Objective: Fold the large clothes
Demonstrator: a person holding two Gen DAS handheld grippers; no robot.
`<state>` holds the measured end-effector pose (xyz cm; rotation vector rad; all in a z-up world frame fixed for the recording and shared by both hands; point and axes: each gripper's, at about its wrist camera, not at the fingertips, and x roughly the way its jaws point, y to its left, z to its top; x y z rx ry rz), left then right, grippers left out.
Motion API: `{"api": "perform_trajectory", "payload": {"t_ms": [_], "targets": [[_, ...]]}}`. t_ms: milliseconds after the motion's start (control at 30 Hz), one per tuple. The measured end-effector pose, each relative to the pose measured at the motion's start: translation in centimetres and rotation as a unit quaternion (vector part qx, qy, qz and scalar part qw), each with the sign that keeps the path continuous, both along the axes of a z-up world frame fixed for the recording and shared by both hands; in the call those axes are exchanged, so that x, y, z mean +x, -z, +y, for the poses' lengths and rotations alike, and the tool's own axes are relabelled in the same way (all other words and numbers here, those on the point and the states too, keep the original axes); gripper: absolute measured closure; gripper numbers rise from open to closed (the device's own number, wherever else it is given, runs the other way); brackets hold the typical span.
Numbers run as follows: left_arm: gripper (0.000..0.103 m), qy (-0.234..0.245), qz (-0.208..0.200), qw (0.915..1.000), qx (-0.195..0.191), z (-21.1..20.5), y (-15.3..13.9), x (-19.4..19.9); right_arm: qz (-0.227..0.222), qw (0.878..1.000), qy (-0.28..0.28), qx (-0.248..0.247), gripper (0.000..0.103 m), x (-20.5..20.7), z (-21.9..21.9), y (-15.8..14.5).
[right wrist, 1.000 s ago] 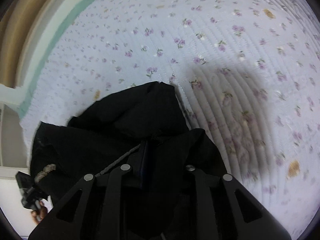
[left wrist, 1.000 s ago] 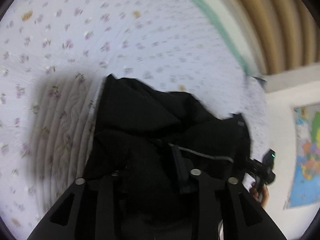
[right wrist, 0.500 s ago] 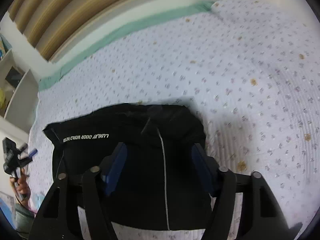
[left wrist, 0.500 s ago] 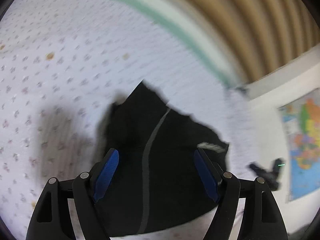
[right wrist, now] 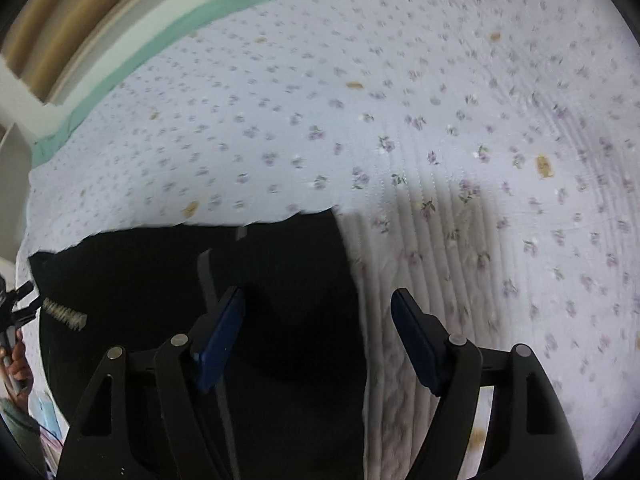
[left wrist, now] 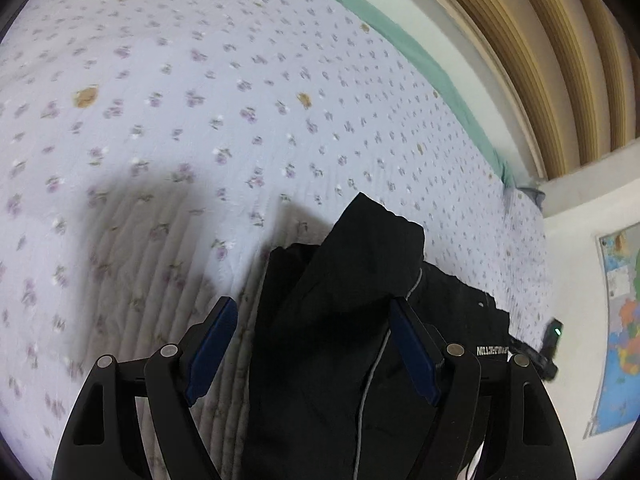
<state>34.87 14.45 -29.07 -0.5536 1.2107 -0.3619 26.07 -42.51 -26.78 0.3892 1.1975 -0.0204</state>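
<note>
A black garment (left wrist: 352, 320) with a grey zip line and white lettering lies folded on the floral bedspread (left wrist: 200, 120). In the left wrist view my left gripper (left wrist: 312, 312) is open just above it, the blue pads either side of a raised fold. In the right wrist view the garment (right wrist: 180, 300) lies flat with a straight far edge. My right gripper (right wrist: 318, 300) is open over its right edge, the left pad over cloth and the right pad over the bedspread (right wrist: 480, 160). Neither gripper holds anything.
The bed's far edge has a green band (left wrist: 420, 52) against a wall with tan wooden slats (left wrist: 540, 60). A map poster (left wrist: 620, 320) hangs at the right. The other gripper (left wrist: 548, 348) shows at the garment's right end. A shelf (right wrist: 12, 140) stands at the left.
Both grippers were shut on the black garment a second ago and have opened, letting it lie on the bed. Both have since dropped closer to the cloth.
</note>
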Motion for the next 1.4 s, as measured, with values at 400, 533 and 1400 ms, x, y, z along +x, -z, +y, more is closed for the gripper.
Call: {"api": "perform_trajectory", "payload": {"t_ms": [400,533,1400], "targets": [[0.089,0.004,-0.080,0.9965,-0.023,-1.9,-4.4,-0.2,-0.074,0.988,-0.037,-0.129,0.088,-1.4,5.2,-5.7],[0.090,-0.008,-0.124,0.9916,-0.036,-1.6,-7.9,1.3,-0.107,0.981,-0.027,-0.157,0.089,0.8,5.7,-9.0],[0.051,0.032,-0.080,0.9922,0.090,-3.5,-9.3,-2.0,-0.072,0.996,0.010,-0.046,0.037,-2.7,6.0,-10.2]]}}
